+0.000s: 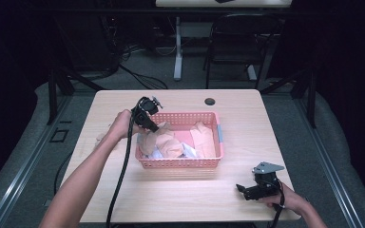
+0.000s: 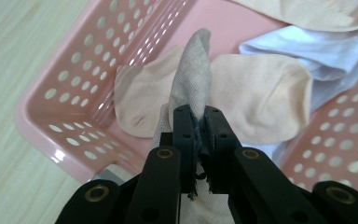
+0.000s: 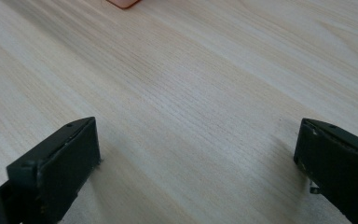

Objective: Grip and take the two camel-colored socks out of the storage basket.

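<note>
At the left end of a pink perforated basket (image 1: 180,161), which is sitting at the middle of a pale wooden table (image 1: 123,190), the left gripper (image 1: 151,127) is pinching a grey-beige sock (image 2: 193,70) by a bunched fold. Its jaws are standing pressed together on the fabric, with a frayed edge of cloth showing between them in the left gripper view. The sock is running straight out from the jaws, its long axis in line with the gripper, and its free end is pointing toward the basket's floor. It is hanging above a peach sock (image 2: 256,102) that is lying flat below, beside a white cloth (image 2: 317,56) and more peach pieces (image 1: 204,137) toward the basket's right wall.

The left hand (image 1: 121,124) is by far the nearer one to the load. The right gripper (image 1: 259,189) is resting low near the table's front right corner, well apart from the basket. Its jaws are standing wide apart over bare wood in the right gripper view, holding and touching nothing.

Judging from the grip, the sock is being lifted clear of the pile. The next move is likely depending on whether the free end comes over the basket's left rim (image 2: 51,140), toward the open tabletop at the left edge.
</note>
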{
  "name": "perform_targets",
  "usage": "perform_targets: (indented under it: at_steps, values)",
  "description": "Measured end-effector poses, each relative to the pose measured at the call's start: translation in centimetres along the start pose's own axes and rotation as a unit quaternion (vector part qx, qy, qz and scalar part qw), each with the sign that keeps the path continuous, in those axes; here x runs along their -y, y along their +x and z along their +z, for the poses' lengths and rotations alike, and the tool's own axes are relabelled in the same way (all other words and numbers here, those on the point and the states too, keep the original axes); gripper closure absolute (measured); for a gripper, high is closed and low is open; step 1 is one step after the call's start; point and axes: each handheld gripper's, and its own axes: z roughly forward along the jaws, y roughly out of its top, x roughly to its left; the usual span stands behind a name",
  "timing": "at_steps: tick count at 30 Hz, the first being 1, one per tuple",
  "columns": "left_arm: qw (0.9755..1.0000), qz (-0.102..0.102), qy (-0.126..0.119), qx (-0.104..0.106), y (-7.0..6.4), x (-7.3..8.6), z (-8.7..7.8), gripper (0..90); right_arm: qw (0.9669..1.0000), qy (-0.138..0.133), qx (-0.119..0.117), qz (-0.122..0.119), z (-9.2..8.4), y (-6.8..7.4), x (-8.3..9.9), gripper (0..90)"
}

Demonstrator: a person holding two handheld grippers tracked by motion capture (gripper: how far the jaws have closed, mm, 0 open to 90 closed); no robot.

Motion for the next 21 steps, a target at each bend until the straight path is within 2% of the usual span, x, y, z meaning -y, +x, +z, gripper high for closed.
perform_targets:
  at_steps: [4,13,16,21]
  values:
    - [0.9999,0.015,0.005,-0.001,-0.5,-0.7,-1.7,84.8,1.0,0.0,0.0,0.0,0.0,0.0,0.0,0.0]
    - [0.9991,0.034,0.025,-0.002,-1.0,-2.1,-4.8,84.7,1.0,0.0,0.0,0.0,0.0,0.0,0.0,0.0]
    - [0.9985,0.045,0.03,-0.008,-1.2,-2.6,-6.2,84.7,1.0,0.0,0.0,0.0,0.0,0.0,0.0,0.0]
    - [0.9979,0.05,0.035,-0.022,-1.5,-3.3,-7.9,84.7,1.0,0.0,0.0,0.0,0.0,0.0,0.0,0.0]
